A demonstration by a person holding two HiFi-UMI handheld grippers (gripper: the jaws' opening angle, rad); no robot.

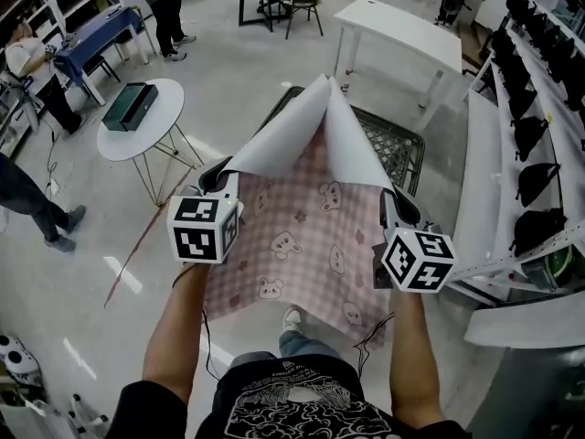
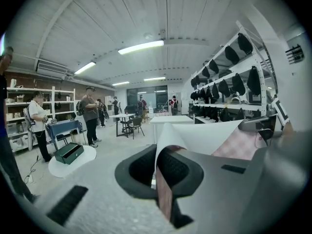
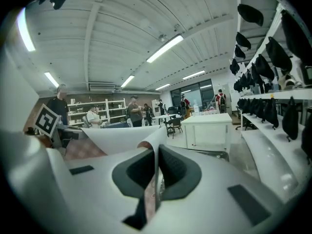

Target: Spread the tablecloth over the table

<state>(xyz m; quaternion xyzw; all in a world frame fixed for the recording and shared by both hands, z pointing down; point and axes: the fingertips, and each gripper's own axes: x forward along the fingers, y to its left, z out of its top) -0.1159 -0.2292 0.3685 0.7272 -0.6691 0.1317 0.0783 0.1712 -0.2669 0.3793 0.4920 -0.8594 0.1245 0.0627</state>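
Observation:
A pink checked tablecloth (image 1: 306, 236) with little bear prints and a white underside hangs in the air between my two grippers, its far edge curled up and over. My left gripper (image 1: 216, 177) is shut on its left corner and my right gripper (image 1: 396, 205) is shut on its right corner. In the left gripper view the cloth's edge (image 2: 204, 138) runs out from the left gripper (image 2: 159, 172), pinched between the dark pads. The right gripper view shows the same grip at the right gripper (image 3: 156, 175), with the cloth (image 3: 117, 135) running left. A white table (image 1: 402, 27) stands farther ahead.
A black wire basket (image 1: 395, 146) sits on the floor under the cloth's far edge. A round white side table (image 1: 160, 128) bearing a green box (image 1: 128, 105) stands at left. White shelves with black caps (image 1: 535, 135) line the right. Several people stand at left and behind.

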